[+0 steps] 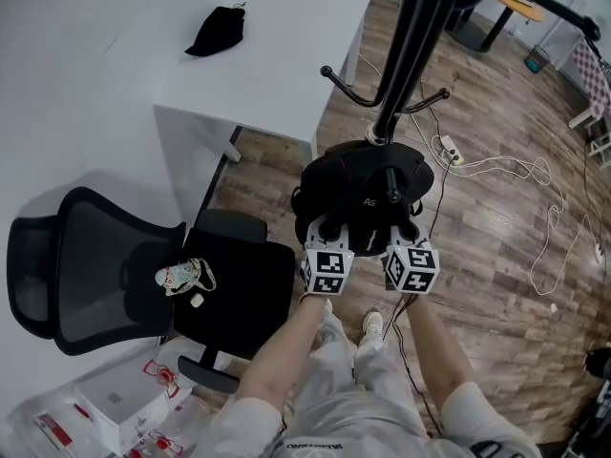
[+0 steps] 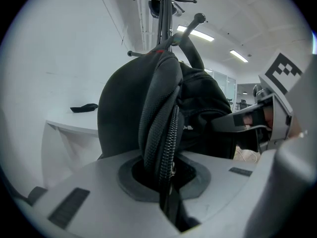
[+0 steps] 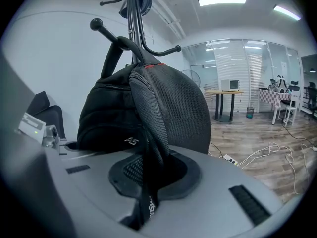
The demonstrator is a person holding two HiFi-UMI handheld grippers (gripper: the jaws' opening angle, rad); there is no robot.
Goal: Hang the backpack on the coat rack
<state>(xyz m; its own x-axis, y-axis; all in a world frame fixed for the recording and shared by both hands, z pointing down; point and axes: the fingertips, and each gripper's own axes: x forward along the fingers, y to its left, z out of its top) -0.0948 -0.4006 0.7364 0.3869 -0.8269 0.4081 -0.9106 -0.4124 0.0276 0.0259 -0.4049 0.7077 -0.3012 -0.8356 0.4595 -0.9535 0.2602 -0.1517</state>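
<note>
The step in hand is the placement of the backpack [image 1: 366, 181] on the coat rack [image 1: 412, 41]. The person is holding the bag up against the pole, at the level of the lower hooks [image 1: 346, 86], with the floor well below it.

The left gripper [image 1: 327, 237] is clamping a padded shoulder strap [image 2: 161, 128] along its zippered edge, with the jaws nearly together on it. The right gripper [image 1: 409, 235] is gripping the other mesh strap [image 3: 148, 143] in the same way. Both tools are standing side by side just beneath the bag and are pointing slightly downward.

In the right gripper view, a dark loop at the top of the bag is running up to a knobbed hook [image 3: 106, 33]. It appears to be lying over that hook, but this is not certain from here.

By my judgement, the task is close to done. The next move calls for letting the weight settle onto the hook and checking that the loop is seated behind the knob. Only then should both sets of jaws be let go. Releasing one side first could swing the bag off the rack.
</note>
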